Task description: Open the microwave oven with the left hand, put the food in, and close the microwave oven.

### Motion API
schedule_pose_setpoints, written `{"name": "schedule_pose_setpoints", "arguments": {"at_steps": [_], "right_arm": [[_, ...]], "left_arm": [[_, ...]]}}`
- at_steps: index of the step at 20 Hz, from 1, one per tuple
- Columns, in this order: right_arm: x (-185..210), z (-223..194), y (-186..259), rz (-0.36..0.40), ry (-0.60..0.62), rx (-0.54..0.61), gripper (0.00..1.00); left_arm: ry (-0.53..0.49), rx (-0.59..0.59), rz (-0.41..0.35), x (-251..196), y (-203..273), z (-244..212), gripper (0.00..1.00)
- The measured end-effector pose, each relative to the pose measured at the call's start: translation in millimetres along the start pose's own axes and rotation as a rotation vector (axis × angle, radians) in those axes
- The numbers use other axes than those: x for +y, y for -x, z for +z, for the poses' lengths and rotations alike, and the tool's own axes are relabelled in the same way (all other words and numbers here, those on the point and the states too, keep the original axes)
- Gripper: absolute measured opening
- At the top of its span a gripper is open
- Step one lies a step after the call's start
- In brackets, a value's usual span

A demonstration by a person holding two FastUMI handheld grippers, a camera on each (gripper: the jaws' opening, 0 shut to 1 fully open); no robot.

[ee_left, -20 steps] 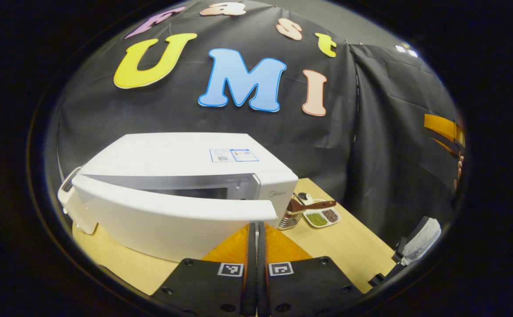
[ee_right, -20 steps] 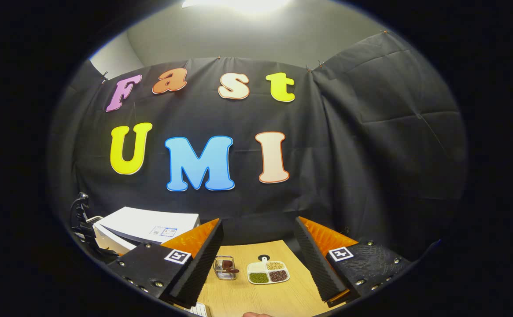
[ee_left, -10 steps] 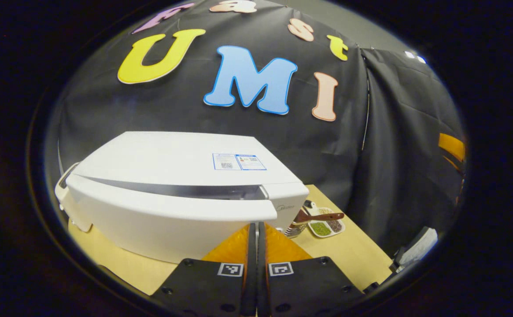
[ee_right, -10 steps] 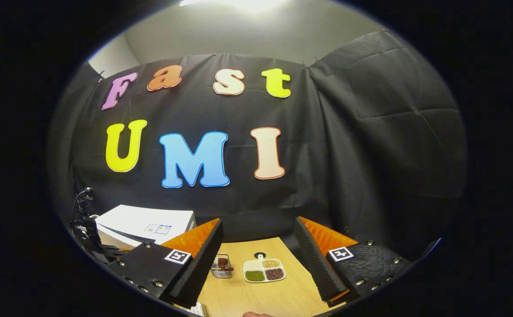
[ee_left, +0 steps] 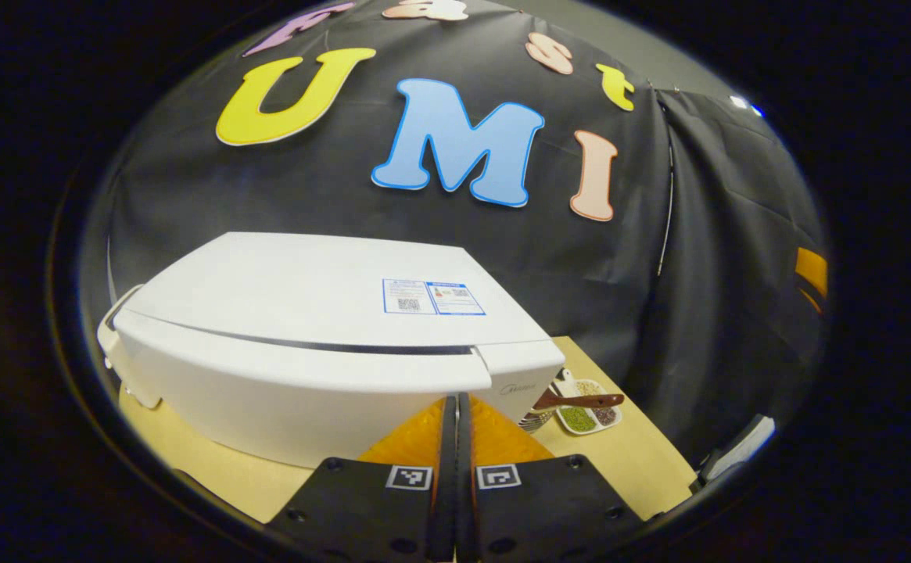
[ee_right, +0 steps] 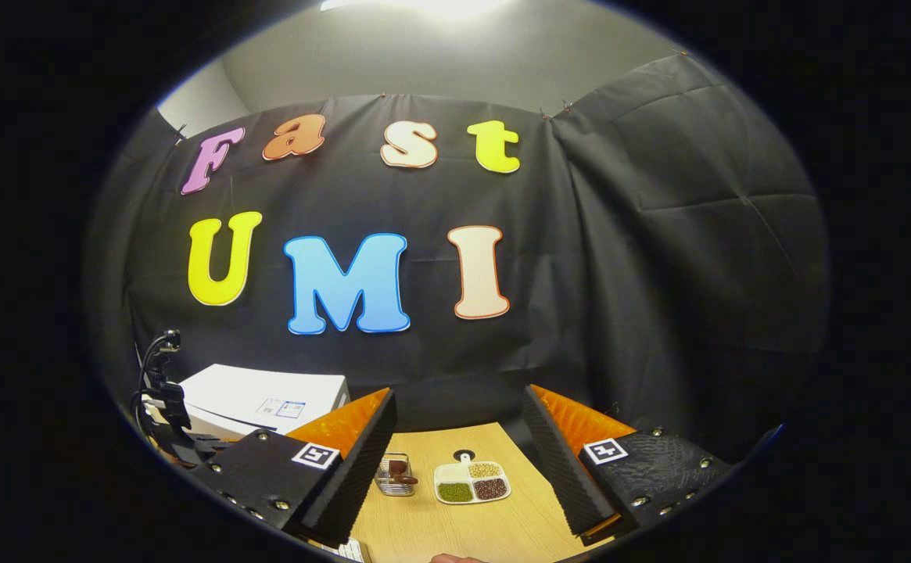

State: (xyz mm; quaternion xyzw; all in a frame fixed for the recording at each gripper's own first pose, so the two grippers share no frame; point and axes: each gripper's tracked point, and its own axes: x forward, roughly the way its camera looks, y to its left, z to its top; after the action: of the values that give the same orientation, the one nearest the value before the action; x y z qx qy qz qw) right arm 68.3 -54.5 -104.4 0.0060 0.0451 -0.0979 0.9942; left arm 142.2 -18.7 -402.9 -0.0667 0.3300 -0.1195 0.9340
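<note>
The left tool [ee_left: 456,410], its fingers pressed together on nothing, touches the nearly shut door [ee_left: 299,371] of the white microwave [ee_left: 322,281] on the worktop [ee_left: 627,461], while the right tool [ee_right: 459,450] hovers wide open above a divided snack dish [ee_right: 471,482].

Black cloth wall [ee_right: 658,258], wooden table [ee_right: 455,532], ceiling light [ee_right: 439,6].

Left gripper view sits close above the microwave [ee_left: 322,328]; right gripper view looks from farther back; both share microwave [ee_right: 263,399] and surface [ee_right: 455,524].
</note>
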Motion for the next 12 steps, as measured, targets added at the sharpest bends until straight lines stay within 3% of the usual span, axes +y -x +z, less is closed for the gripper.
{"name": "schedule_pose_setpoints", "arguments": {"at_steps": [6, 8, 12], "right_arm": [[2.5, 0.2, -0.3, 0.005, -0.001, 0.002, 0.98], [4.5, -0.7, -1.9, 0.01, 0.004, 0.007, 0.98], [5.1, 0.4, -1.2, 0.008, 0.004, 0.005, 0.98]], "left_arm": [[0.012, -0.015, -0.002, 2.3, -3.2, 2.8, 0.07], [0.007, 0.002, 0.043, 14.8, -13.1, 2.5, 0.07], [0.06, 0.012, 0.024, 16.9, -6.9, -0.5, 0.07]]}}
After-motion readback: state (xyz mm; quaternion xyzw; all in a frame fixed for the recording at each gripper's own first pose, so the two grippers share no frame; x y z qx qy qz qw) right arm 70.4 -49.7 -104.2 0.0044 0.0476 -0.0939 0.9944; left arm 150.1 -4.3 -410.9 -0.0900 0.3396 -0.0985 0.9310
